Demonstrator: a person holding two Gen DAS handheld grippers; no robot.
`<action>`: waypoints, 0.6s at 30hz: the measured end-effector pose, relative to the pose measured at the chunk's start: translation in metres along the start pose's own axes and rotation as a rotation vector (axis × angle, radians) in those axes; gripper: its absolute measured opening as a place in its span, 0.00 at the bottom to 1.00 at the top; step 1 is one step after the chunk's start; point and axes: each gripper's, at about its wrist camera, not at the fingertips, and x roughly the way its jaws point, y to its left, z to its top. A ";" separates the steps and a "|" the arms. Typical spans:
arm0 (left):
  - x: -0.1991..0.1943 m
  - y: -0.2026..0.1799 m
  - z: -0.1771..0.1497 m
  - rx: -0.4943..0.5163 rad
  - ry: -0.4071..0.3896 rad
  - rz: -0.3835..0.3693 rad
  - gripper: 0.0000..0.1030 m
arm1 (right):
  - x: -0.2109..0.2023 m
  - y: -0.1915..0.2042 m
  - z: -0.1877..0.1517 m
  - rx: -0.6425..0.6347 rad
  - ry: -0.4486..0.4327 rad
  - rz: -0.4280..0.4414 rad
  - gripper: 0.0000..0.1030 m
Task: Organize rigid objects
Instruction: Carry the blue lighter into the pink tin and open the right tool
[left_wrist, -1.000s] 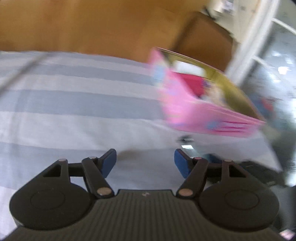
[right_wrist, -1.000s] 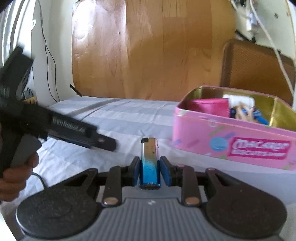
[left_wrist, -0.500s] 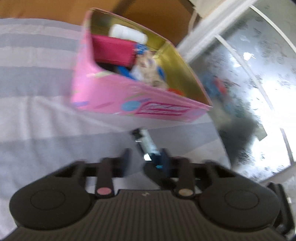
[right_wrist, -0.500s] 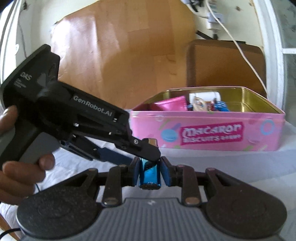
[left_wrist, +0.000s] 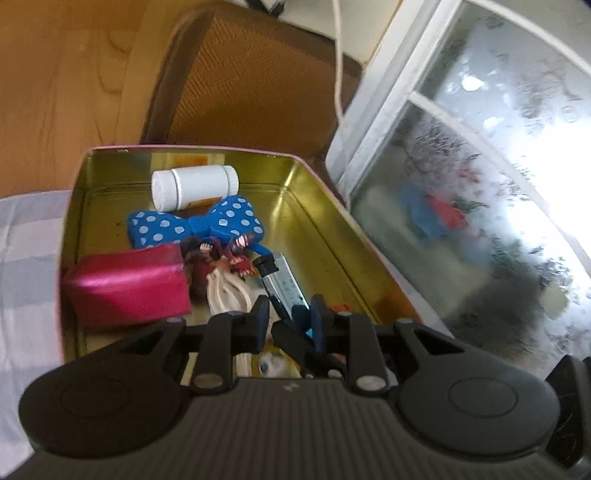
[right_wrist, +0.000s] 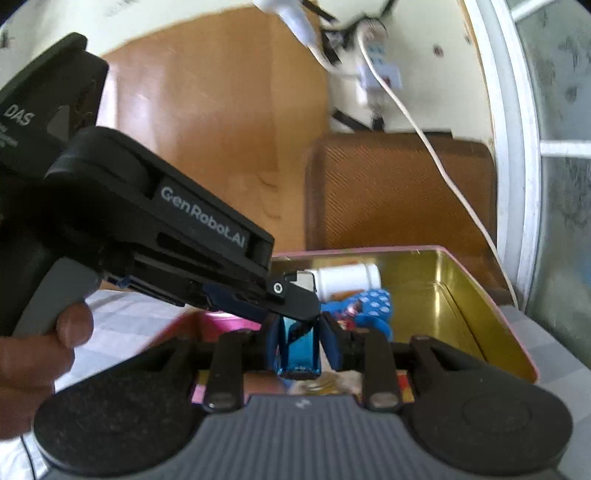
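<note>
Tin (left_wrist: 321, 218), pink outside, gold inside: one.
White bottle (left_wrist: 194, 186), lying on its side in the tin: one.
Blue bow with pale dots (left_wrist: 195, 223): one.
Magenta foil-wrapped box (left_wrist: 129, 286): one.
Small doll figure (left_wrist: 218, 266): one.
Lighter (right_wrist: 299, 349), blue and silver: one, seen from both cameras.
Tongs: two sets, left (left_wrist: 288, 325) and right (right_wrist: 301, 341).
Hand (right_wrist: 33, 354): one in view.
</note>
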 end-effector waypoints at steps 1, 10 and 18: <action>0.011 0.001 0.003 0.006 0.008 0.003 0.26 | 0.011 -0.006 0.000 0.008 0.017 -0.012 0.24; 0.018 -0.007 0.007 0.088 -0.079 0.239 0.48 | 0.035 -0.034 -0.003 0.085 0.049 -0.209 0.27; -0.059 -0.023 -0.044 0.232 -0.201 0.447 0.67 | -0.046 -0.019 -0.024 0.116 -0.073 -0.153 0.31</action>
